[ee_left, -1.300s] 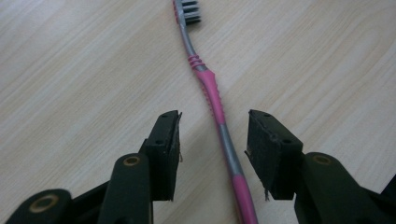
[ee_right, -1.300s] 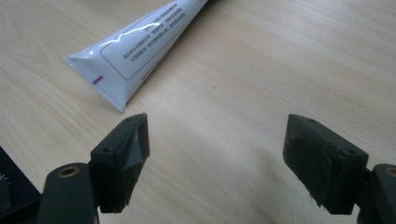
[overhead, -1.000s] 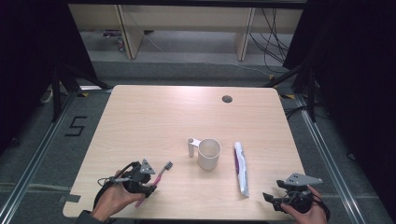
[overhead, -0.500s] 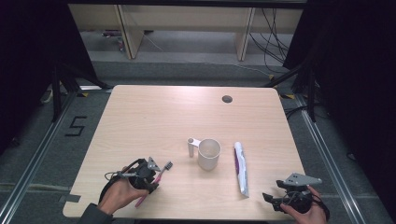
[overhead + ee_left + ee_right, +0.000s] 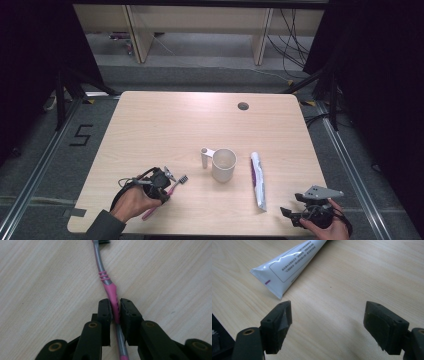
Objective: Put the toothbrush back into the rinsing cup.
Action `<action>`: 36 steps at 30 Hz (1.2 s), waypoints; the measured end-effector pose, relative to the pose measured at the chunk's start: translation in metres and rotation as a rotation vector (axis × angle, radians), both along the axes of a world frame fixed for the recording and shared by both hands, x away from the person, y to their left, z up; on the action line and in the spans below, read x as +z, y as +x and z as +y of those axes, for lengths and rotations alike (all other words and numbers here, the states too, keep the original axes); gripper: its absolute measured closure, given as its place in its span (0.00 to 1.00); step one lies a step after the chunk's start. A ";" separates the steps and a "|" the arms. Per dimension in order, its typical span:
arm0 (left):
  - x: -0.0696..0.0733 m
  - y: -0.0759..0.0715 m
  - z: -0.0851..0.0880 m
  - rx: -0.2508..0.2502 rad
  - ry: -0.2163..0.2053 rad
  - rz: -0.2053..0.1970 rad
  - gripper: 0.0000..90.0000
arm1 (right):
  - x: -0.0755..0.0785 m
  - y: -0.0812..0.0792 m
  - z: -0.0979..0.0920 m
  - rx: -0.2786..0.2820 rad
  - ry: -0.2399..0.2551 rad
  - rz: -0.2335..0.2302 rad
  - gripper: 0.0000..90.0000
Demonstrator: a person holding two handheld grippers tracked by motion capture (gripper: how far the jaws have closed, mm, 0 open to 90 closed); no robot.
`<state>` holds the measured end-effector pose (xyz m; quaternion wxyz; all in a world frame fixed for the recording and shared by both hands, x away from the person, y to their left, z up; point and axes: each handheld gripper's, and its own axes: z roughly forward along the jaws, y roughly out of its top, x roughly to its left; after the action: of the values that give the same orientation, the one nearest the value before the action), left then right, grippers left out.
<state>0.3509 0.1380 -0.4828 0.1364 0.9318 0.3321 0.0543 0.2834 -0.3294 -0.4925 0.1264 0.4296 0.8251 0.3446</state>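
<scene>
A pink and grey toothbrush (image 5: 149,214) (image 5: 104,280) lies flat on the wooden table (image 5: 165,125) at the front left, bristle head pointing toward the cup. My left gripper (image 5: 167,187) (image 5: 115,308) has just been closing its jaws, and the pads now press on the pink handle from both sides. A white cup (image 5: 223,165) with a handle stands upright mid-table. Right of it lies a white toothpaste tube (image 5: 257,180) (image 5: 292,262). My right gripper (image 5: 288,214) (image 5: 328,315) rests open at the front right, its jaws just short of the tube's flat crimped end, nothing between them.
A small round hole (image 5: 243,106) sits in the tabletop at the far right. The table's front edge runs just under both hands. Beyond the far edge are a dark floor, cables and wooden furniture legs.
The left hand has shifted slightly right along the toothbrush and its jaws have closed onto the handle. The right hand, cup and tube have not moved.
</scene>
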 end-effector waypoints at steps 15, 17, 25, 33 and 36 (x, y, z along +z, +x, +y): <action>0.003 0.010 -0.015 -0.033 0.110 0.086 0.91 | 0.001 0.000 0.000 0.005 -0.014 0.001 0.26; 0.003 0.010 -0.016 -0.037 0.112 0.086 0.91 | 0.001 0.000 0.000 0.007 -0.014 0.001 0.26; 0.003 0.012 -0.020 -0.058 0.153 0.101 0.91 | 0.001 0.000 0.000 0.008 -0.012 -0.002 0.26; 0.004 0.014 -0.024 -0.084 0.190 0.113 0.92 | 0.001 0.000 -0.001 0.018 -0.016 -0.007 0.26; 0.003 0.013 -0.024 -0.096 0.183 0.098 0.92 | 0.001 0.001 -0.002 0.027 -0.025 -0.021 0.26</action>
<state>0.3643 0.1138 -0.4795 0.0365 0.9567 0.2872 0.0320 0.2846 -0.3310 -0.4916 0.1357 0.4133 0.8337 0.3403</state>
